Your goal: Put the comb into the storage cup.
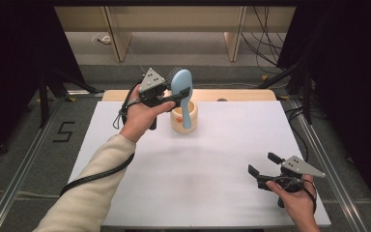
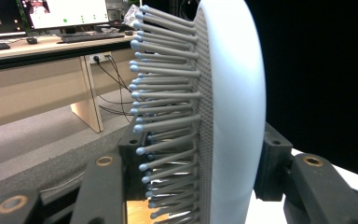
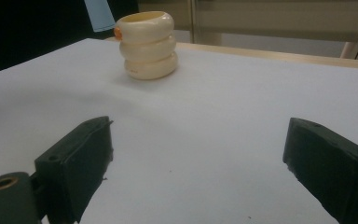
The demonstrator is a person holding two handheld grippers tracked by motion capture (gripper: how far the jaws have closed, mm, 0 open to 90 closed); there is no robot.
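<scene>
The left gripper [image 1: 178, 95] clamps the head of a pale blue hairbrush [image 1: 182, 94], held upright with its handle reaching into a cream ringed holder [image 1: 184, 117] at the far middle of the white table [image 1: 207, 159]. Judged half done: whether it rests inside cannot be told; release remains. Grey bristles [image 2: 168, 112] look straight and clean. The right gripper [image 1: 263, 166] waits wide open, empty, near the front edge.

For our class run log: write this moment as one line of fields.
left gripper: shut on hairbrush, head clamped, handle down at cream holder | right gripper: open, near table edge | stage: brush at holder
</scene>
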